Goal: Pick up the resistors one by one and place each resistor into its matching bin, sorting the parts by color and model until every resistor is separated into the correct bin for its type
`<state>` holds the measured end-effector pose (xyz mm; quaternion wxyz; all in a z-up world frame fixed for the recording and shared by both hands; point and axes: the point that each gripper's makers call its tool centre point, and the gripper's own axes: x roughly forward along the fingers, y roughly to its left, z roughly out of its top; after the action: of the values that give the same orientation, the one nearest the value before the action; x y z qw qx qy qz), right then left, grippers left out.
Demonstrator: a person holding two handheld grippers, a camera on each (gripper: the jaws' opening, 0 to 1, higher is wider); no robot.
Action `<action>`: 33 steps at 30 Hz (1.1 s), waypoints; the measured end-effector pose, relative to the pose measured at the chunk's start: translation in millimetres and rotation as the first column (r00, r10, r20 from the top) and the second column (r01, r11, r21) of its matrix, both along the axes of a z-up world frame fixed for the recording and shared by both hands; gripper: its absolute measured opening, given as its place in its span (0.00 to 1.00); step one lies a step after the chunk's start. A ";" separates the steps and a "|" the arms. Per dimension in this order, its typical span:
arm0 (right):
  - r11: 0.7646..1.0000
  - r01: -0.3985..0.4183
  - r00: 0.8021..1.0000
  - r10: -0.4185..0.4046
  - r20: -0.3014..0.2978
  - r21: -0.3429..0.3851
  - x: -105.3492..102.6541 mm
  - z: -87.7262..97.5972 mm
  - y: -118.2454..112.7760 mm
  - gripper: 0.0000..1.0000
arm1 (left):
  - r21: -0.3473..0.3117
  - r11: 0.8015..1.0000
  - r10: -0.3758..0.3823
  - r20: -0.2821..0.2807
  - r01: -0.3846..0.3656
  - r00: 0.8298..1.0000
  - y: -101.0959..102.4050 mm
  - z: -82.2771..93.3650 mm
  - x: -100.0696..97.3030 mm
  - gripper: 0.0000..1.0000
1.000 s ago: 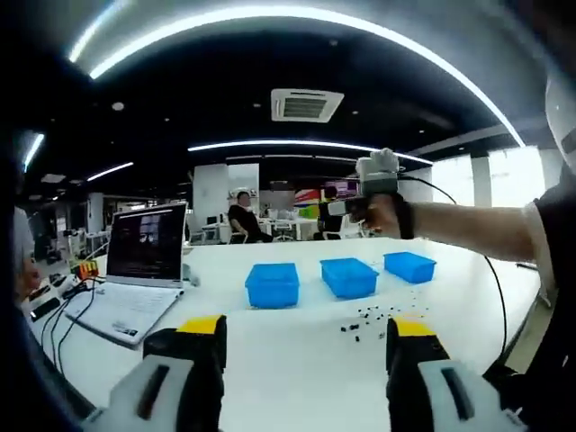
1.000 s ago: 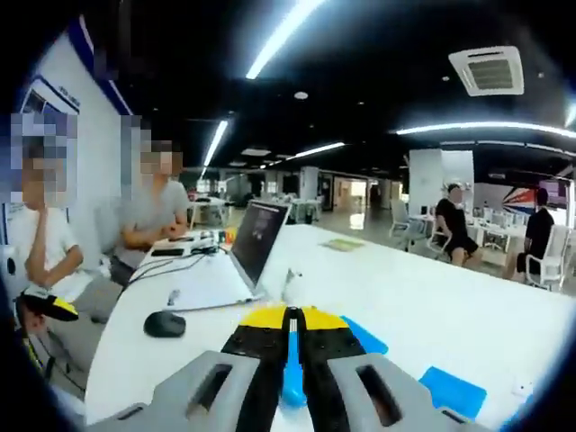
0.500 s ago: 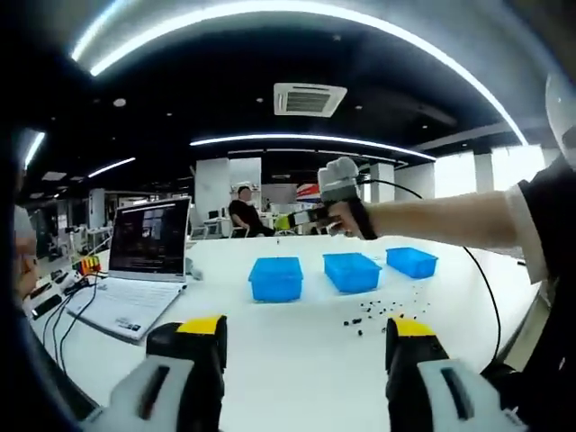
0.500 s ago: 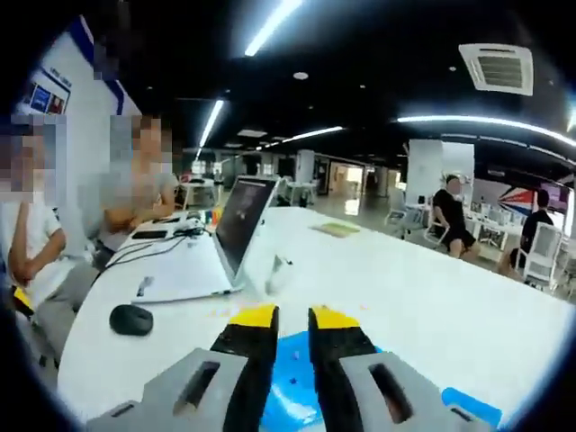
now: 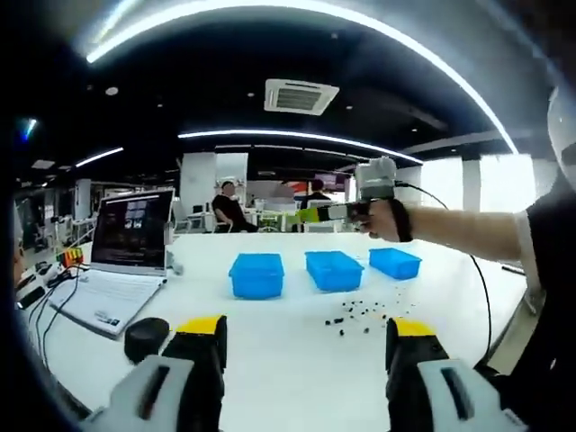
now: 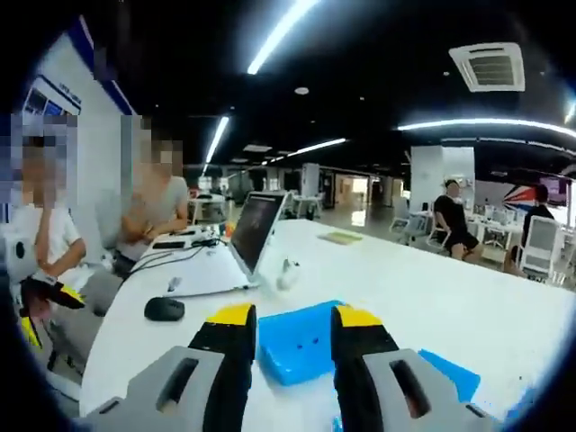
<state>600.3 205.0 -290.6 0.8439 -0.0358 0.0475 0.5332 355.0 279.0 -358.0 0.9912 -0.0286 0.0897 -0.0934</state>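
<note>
White tabletop spreads across the lower half of the left gripper view, the largest thing there. An open laptop sits at centre left with a dark mouse just below it. Three blue bins stand in a row at mid-frame: the left bin, the middle bin and the right bin, near each other but apart. Below the middle and right bins, a loose scatter of small dark resistors lies on the bare table, outside every bin.

From the right edge an arm reaches in, its hand holding the right gripper above the bins at centre; its jaw gap cannot be told from here. At the bottom, the left gripper has its yellow-tipped jaws spread wide with nothing between them.

In the right gripper view, the right gripper rises from the bottom, jaws parted and holding nothing, framing a blue bin between them. Seated people fill the left side.
</note>
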 end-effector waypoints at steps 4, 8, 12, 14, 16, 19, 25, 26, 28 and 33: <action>0.998 0.002 0.999 0.001 -0.040 0.067 -34.6 8.3 -45.2 0.36 | 0.005 0.998 -0.061 0.002 0.061 0.998 -6.8 -1.2 1.5 0.72; 0.995 0.013 1.000 -0.012 -0.015 0.100 -85.9 11.7 -109.6 0.36 | 0.030 0.992 -0.120 -0.006 0.121 0.993 -15.8 -4.1 1.7 0.73; 0.998 0.055 0.997 -0.057 0.054 0.031 -118.1 -2.2 -160.8 0.36 | 0.082 0.969 -0.231 -0.047 0.235 0.972 -36.7 -12.8 -2.6 0.72; 0.998 0.069 0.995 -0.069 0.071 0.001 -130.4 -10.0 -177.4 0.35 | 0.082 0.961 -0.259 -0.060 0.264 0.964 -44.6 -15.6 -3.0 0.72; 0.997 0.081 0.995 -0.080 0.057 -0.015 -147.1 -19.0 -196.8 0.35 | 0.082 0.952 -0.288 -0.073 0.294 0.955 -52.3 -18.4 -4.0 0.73; 0.993 0.106 0.993 -0.104 0.047 -0.055 -166.6 -30.9 -219.2 0.35 | 0.076 0.946 -0.309 -0.084 0.315 0.947 -59.7 -22.6 -3.5 0.74; 0.983 0.154 0.988 -0.151 0.038 -0.096 -188.6 -43.9 -247.6 0.35 | 0.059 0.932 -0.349 -0.124 0.358 0.929 -72.1 -35.2 -4.3 0.74; 0.983 0.155 0.988 -0.153 0.033 -0.101 -189.5 -43.9 -249.6 0.35 | 0.063 0.929 -0.354 -0.131 0.364 0.926 -73.8 -36.1 -4.3 0.74; 0.981 0.150 0.989 -0.148 0.030 -0.120 -190.0 -42.9 -252.0 0.35 | 0.069 0.925 -0.363 -0.141 0.375 0.921 -76.8 -37.6 -4.1 0.75; 0.980 0.089 0.996 -0.083 0.042 -0.175 -187.2 -31.5 -246.5 0.34 | 0.079 0.914 -0.382 -0.168 0.399 0.909 -82.2 -42.3 -7.0 0.75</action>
<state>413.0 -41.5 -322.1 0.8603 -0.1178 0.0818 0.4892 348.1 196.8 -400.3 0.9428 0.0384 0.1725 -0.2825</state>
